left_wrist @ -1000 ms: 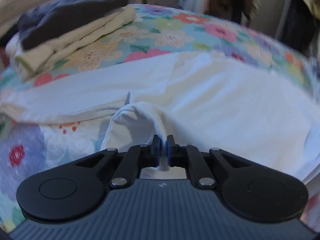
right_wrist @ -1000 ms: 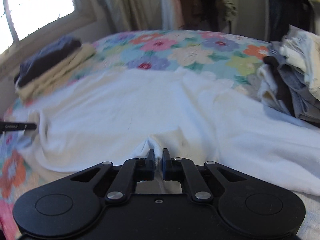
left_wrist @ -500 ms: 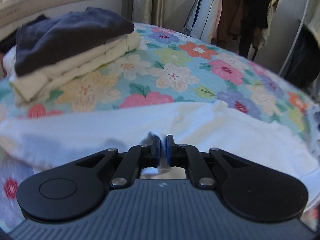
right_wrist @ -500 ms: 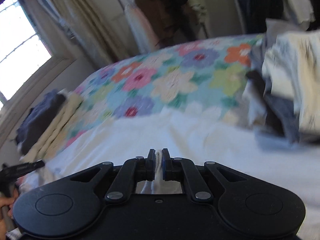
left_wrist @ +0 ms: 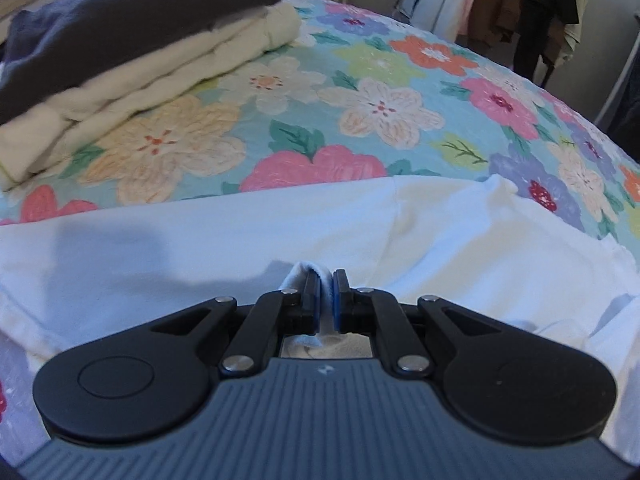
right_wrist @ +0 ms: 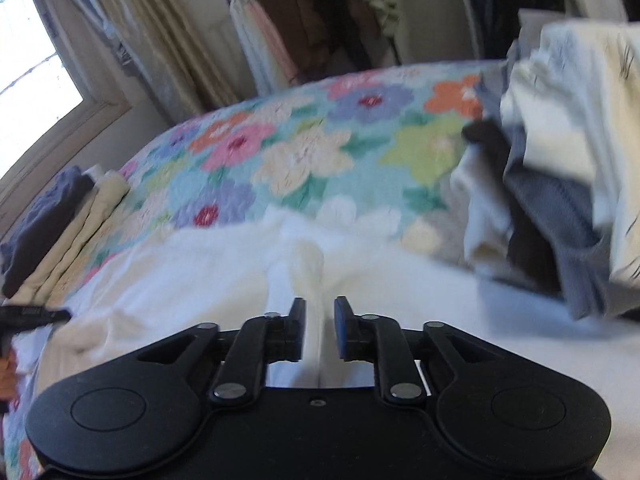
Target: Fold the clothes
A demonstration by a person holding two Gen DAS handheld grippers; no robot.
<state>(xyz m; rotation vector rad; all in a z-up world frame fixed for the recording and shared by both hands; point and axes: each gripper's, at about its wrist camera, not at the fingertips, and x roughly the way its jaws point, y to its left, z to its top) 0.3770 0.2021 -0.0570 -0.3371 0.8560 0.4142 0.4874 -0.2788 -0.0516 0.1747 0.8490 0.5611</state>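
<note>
I am folding a white garment (left_wrist: 200, 248) that is lying spread across the bed (left_wrist: 360, 112), on its floral cover. My left gripper (left_wrist: 327, 298) is pinching a small ridge of the garment's near edge, fingers closed on the cloth. My right gripper (right_wrist: 320, 328) is standing with its fingers parted a little; a white fold is running between them, but neither pad appears to be pressing it, so I judge that side released or nearly so.

A folded stack (left_wrist: 132, 52), cream under dark grey, is sitting at the far left; an unsorted heap (right_wrist: 560, 184) is lying to the right, just beside the garment.

Recommendation: I should be setting the left edge down level with the right, keeping the fold line straight, before opening the left fingers, then smoothing out any ridge.
</note>
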